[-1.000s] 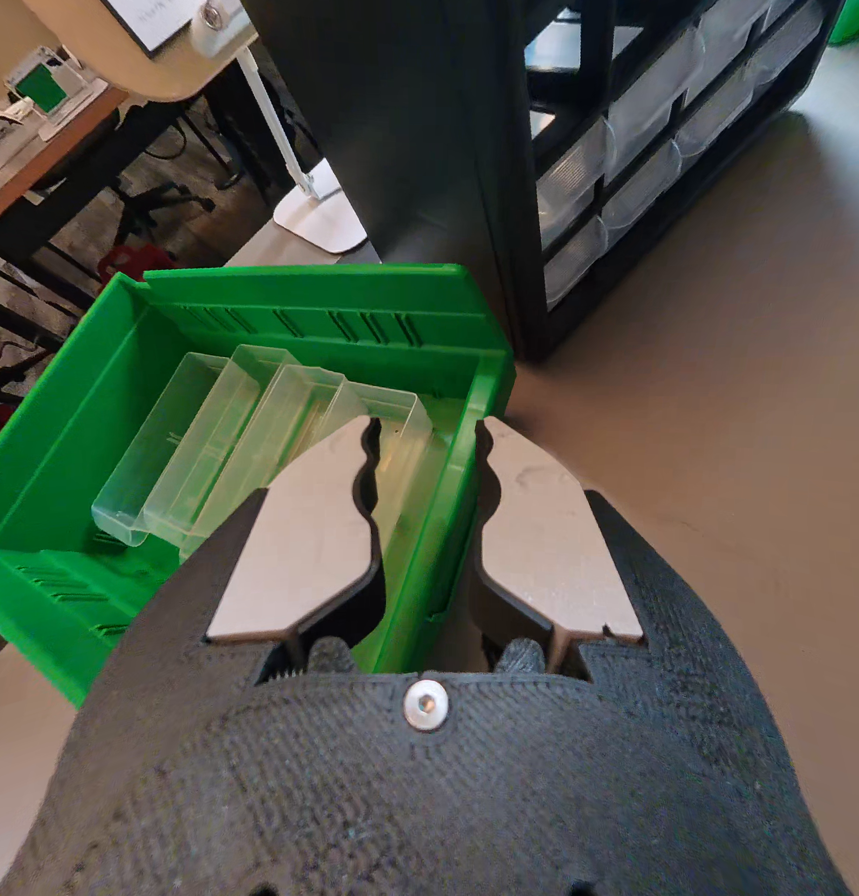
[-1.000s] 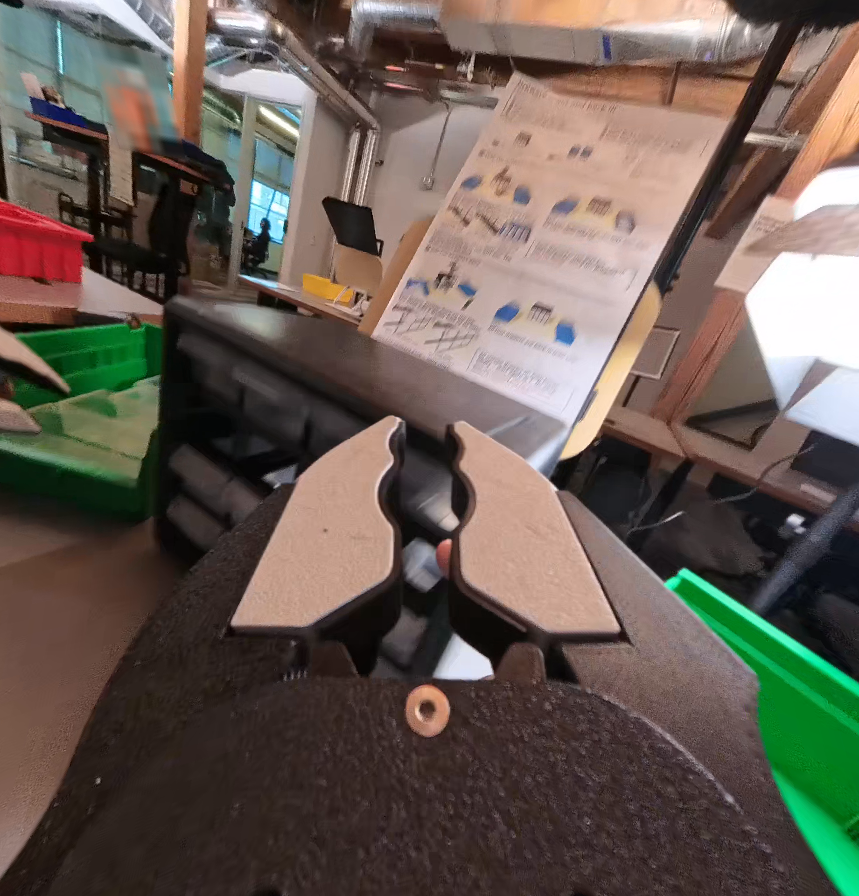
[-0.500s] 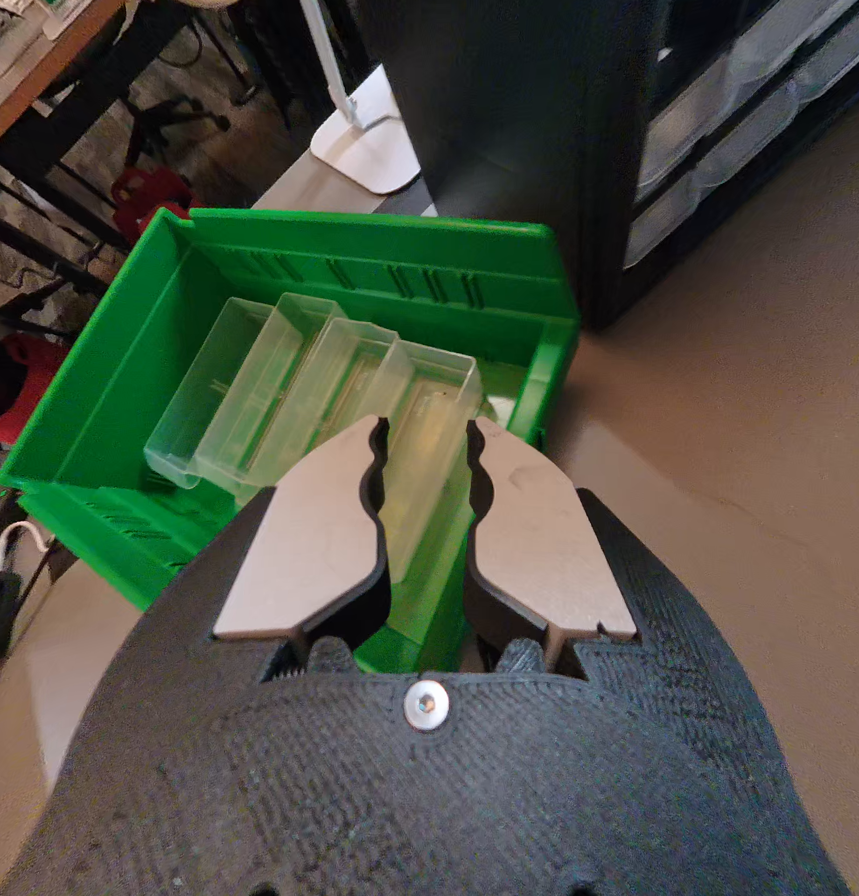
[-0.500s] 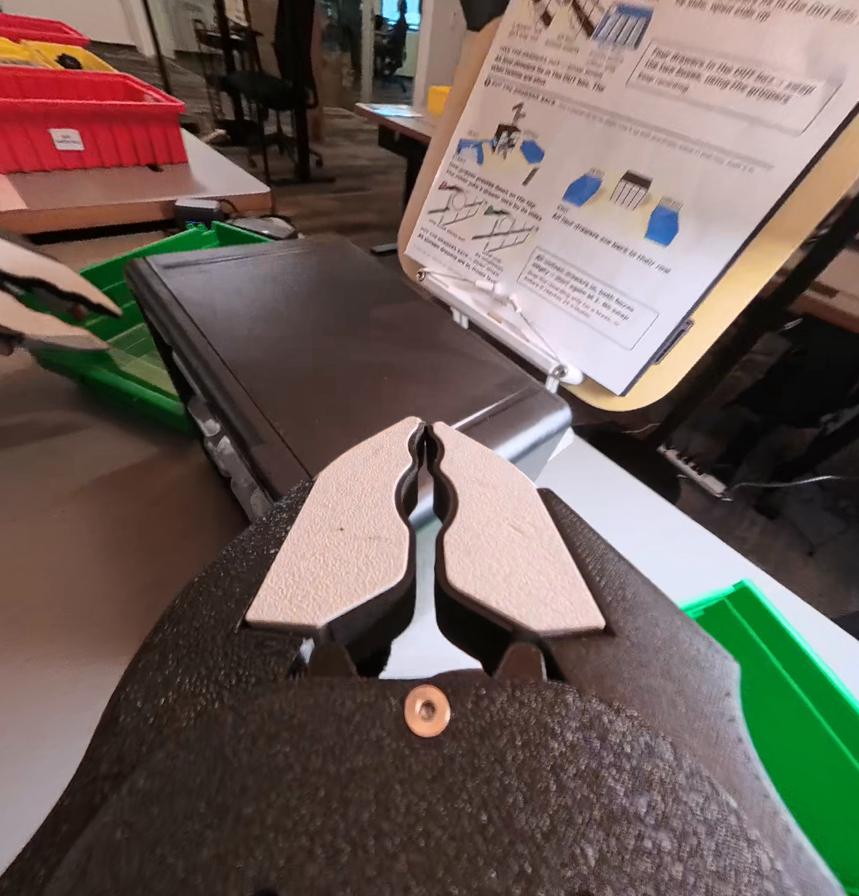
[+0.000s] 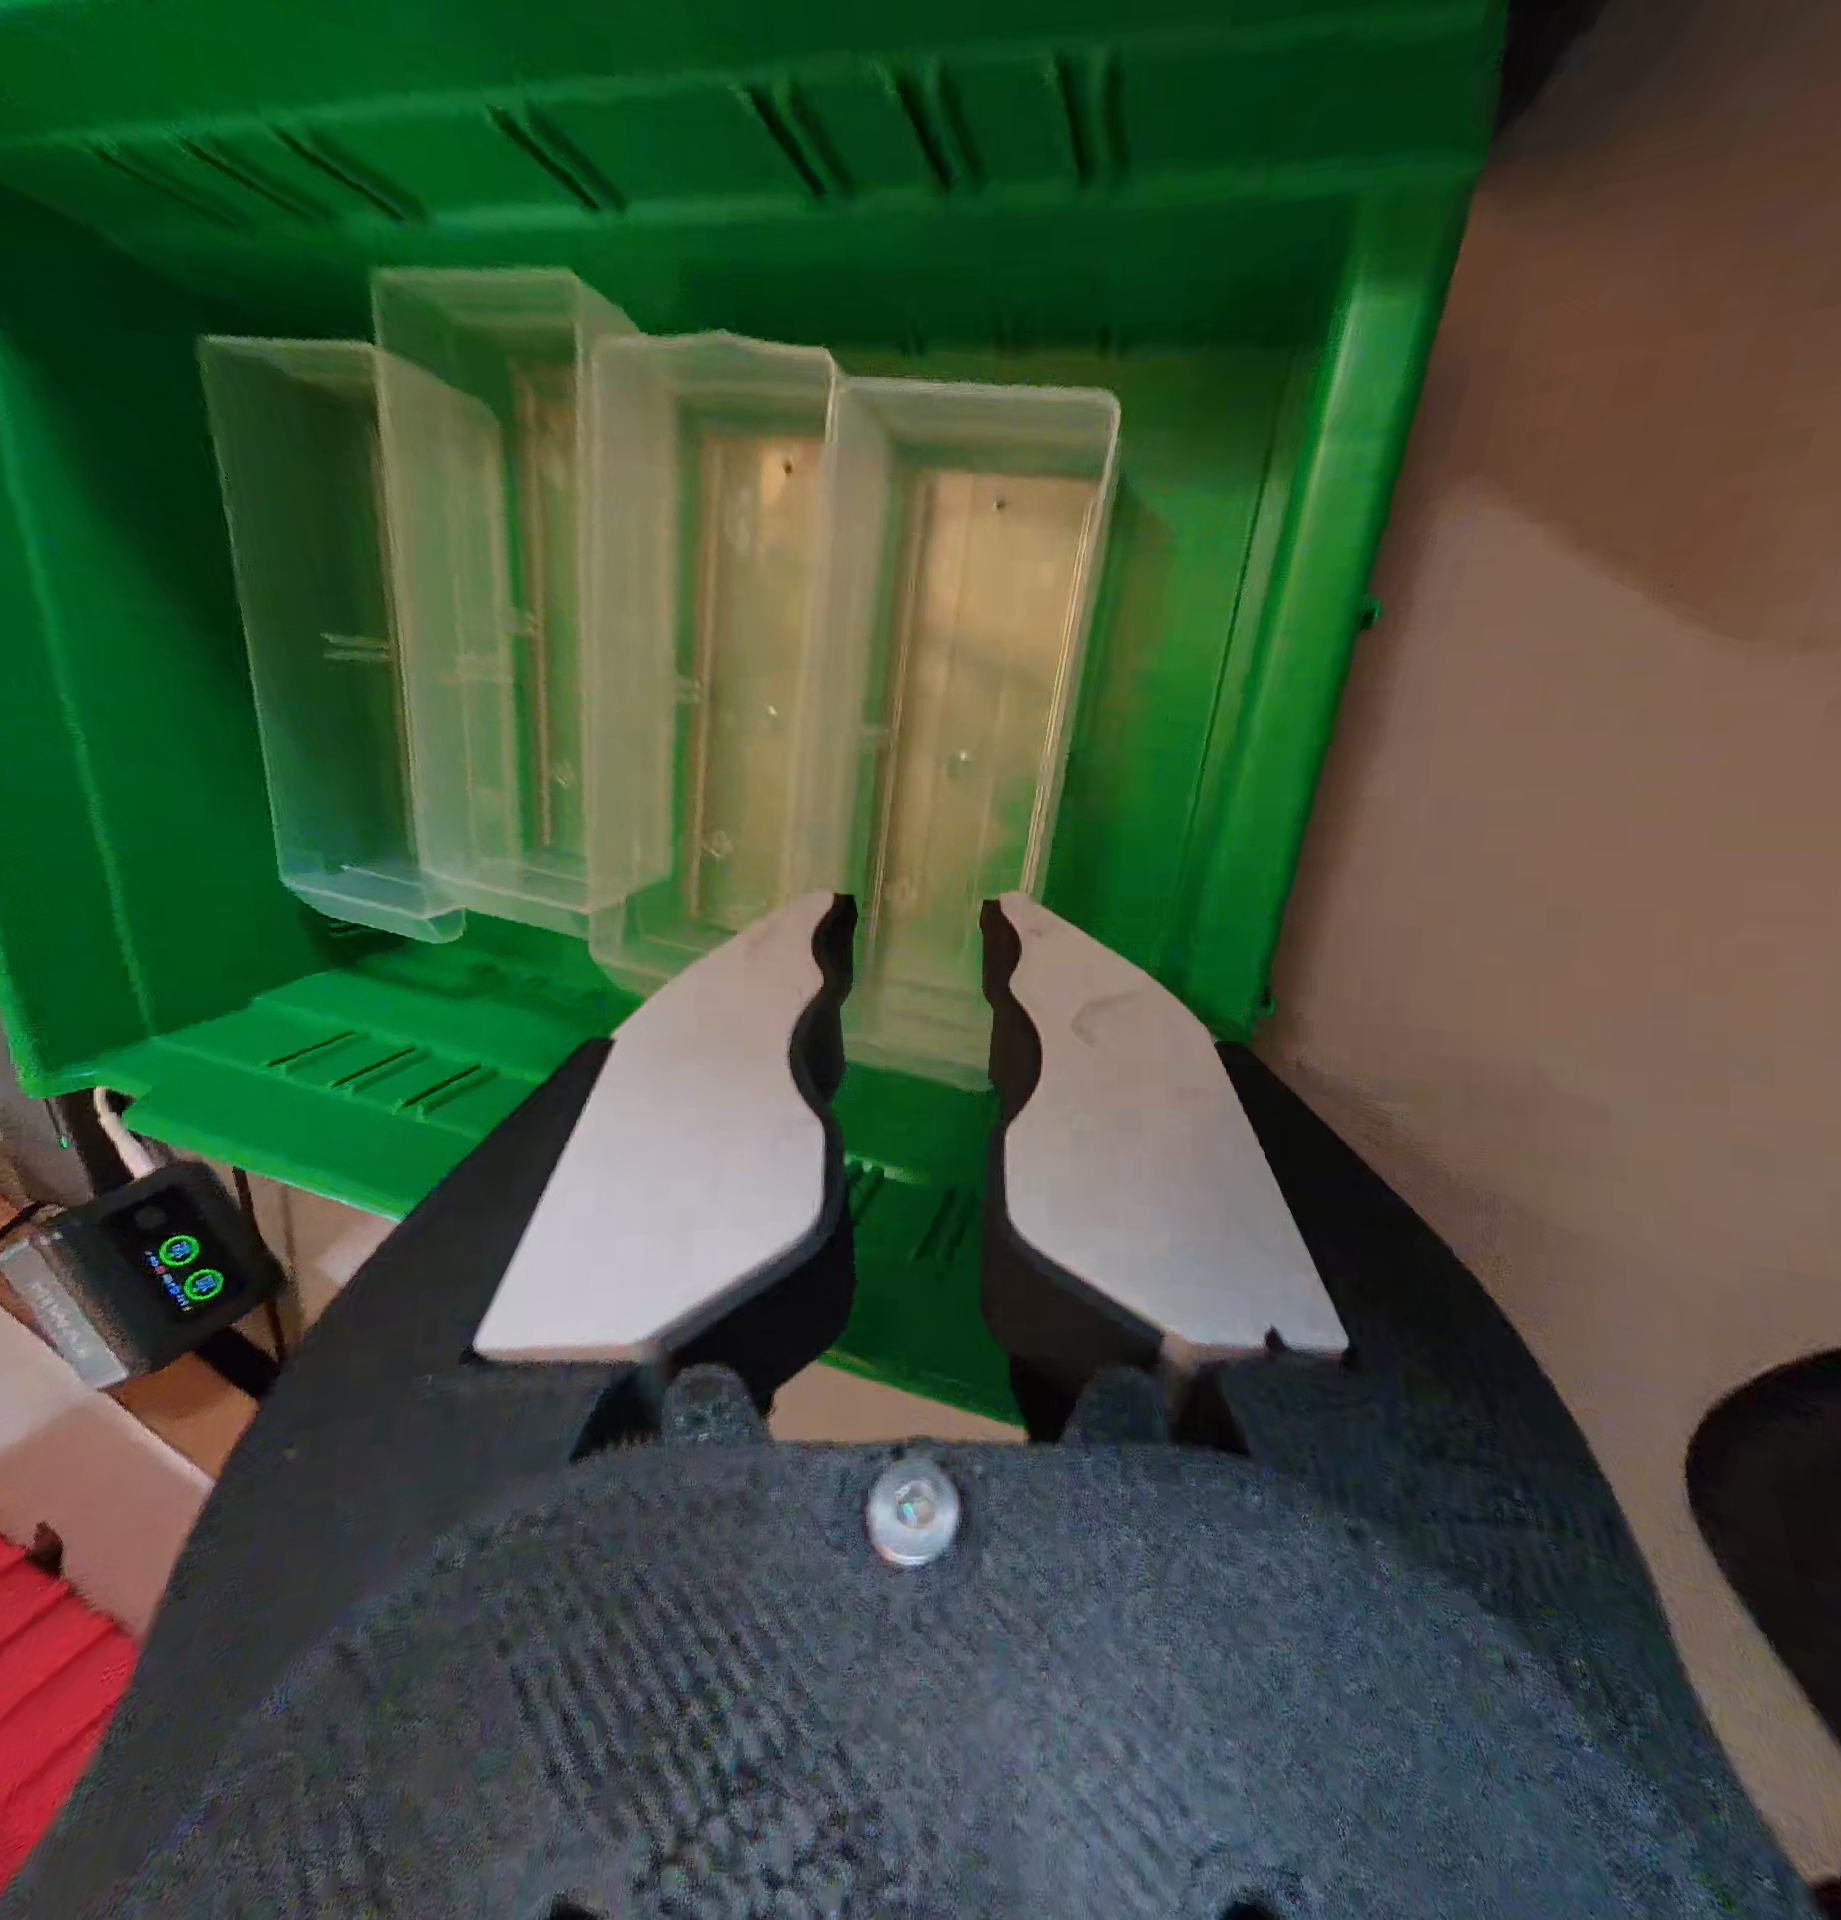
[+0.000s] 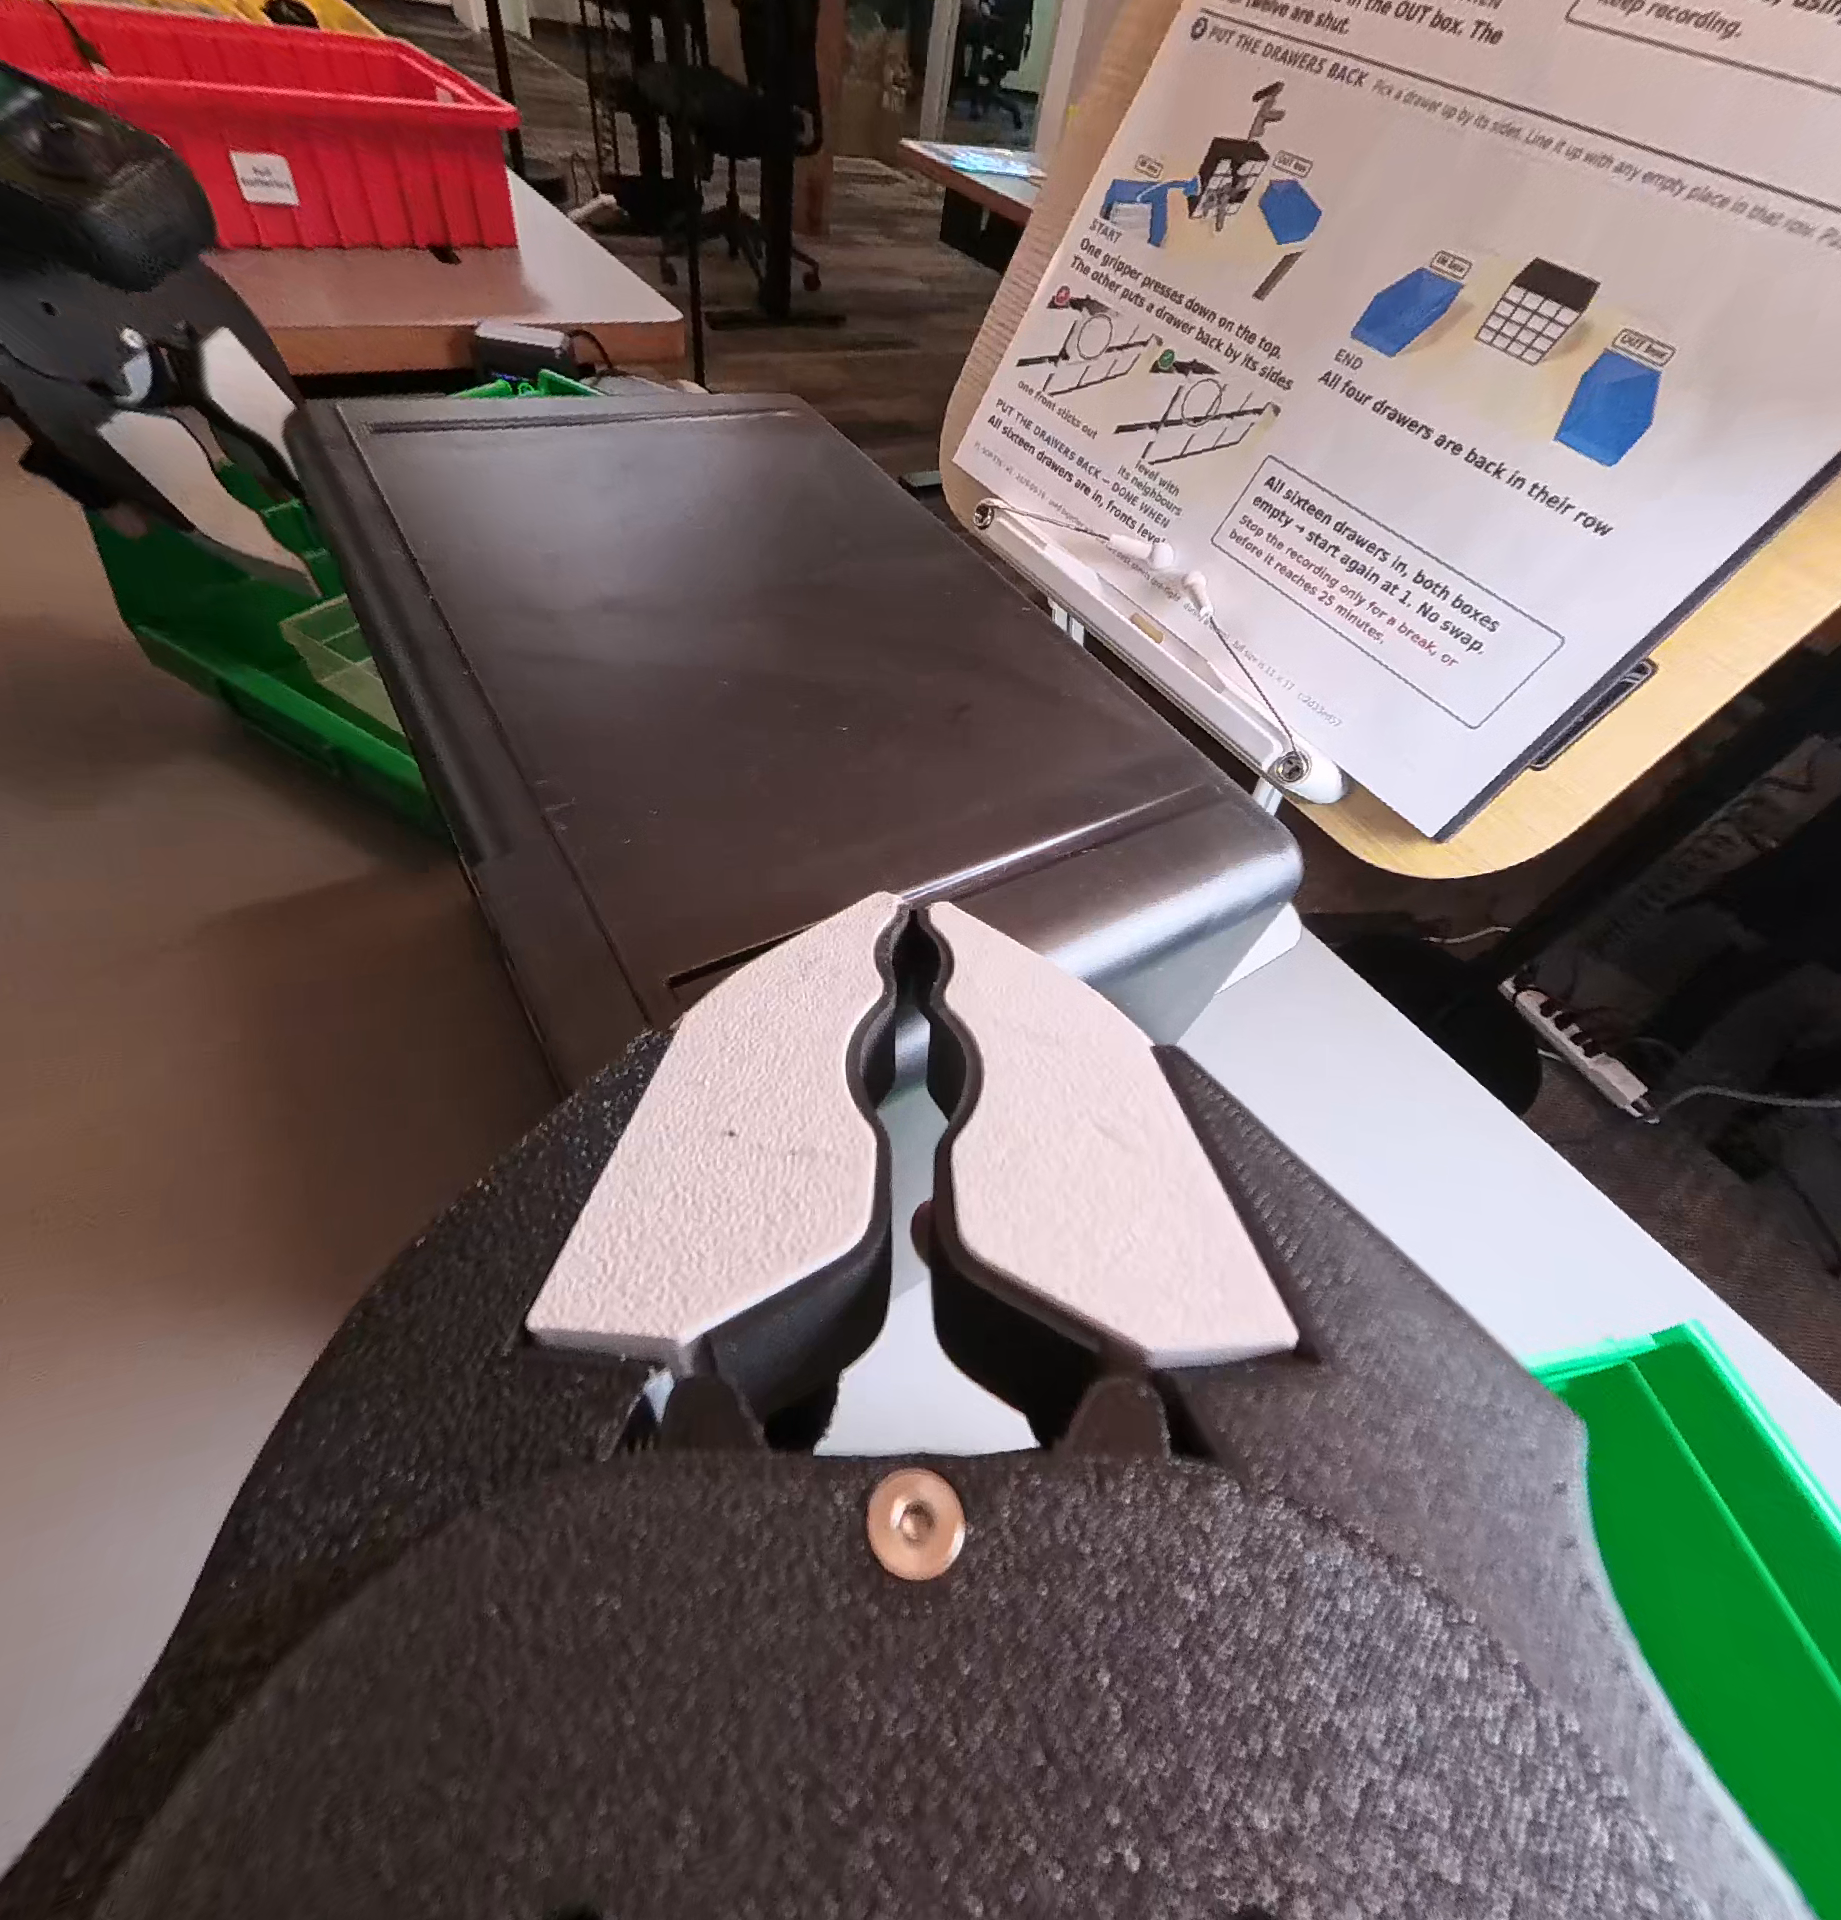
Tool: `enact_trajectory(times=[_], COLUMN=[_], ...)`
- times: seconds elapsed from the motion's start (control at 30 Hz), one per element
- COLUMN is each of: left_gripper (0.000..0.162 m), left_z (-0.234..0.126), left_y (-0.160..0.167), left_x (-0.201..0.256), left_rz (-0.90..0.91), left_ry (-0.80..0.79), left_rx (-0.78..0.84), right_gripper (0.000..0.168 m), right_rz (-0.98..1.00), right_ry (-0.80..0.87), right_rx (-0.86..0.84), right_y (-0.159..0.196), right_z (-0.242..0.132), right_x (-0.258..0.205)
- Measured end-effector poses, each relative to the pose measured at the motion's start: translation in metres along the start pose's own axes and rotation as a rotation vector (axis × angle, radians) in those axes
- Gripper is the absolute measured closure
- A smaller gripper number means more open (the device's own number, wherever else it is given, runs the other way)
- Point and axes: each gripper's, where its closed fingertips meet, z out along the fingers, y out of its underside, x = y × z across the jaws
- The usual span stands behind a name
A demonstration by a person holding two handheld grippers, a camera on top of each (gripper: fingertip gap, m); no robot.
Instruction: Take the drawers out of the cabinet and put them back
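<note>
Several clear plastic drawers lie side by side in a green bin (image 5: pixel 1300 623). My left gripper (image 5: pixel 911 904) is open and empty, pointing down over the near end of the rightmost drawer (image 5: pixel 983 644), with its fingertips on either side of that end. My right gripper (image 6: pixel 914 912) is shut and empty, with its tips over the near right corner of the black cabinet's top (image 6: pixel 770 644); I cannot tell if they touch. The right wrist view also shows the left gripper (image 6: pixel 272 457) over that bin (image 6: pixel 272 675), left of the cabinet. The cabinet's front is hidden.
A second green bin (image 6: pixel 1747 1538) stands at the lower right. An instruction board (image 6: pixel 1467 364) leans behind the cabinet. A red bin (image 6: pixel 303 156) sits on a far table. A small black device with a lit display (image 5: pixel 157 1278) lies beside the bin. The tabletop (image 5: pixel 1622 831) is beige.
My left gripper moved over the bin and tilted down onto the rightmost drawer, staying open. My right gripper closed and rose from the cabinet's front to above its top.
</note>
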Motion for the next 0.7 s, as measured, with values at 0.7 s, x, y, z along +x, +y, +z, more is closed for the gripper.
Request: enact_trajectory(times=[0.7], left_gripper=[0.123], left_z=[0.027], left_y=[0.059], left_x=[0.009], left_rz=[0.508], left_ry=[0.175], left_rx=[-0.506], right_gripper=[0.168], right_rz=[0.016], right_ry=[-0.007], right_rx=[0.034], right_y=[-0.001], right_z=[0.000], right_x=[-0.004])
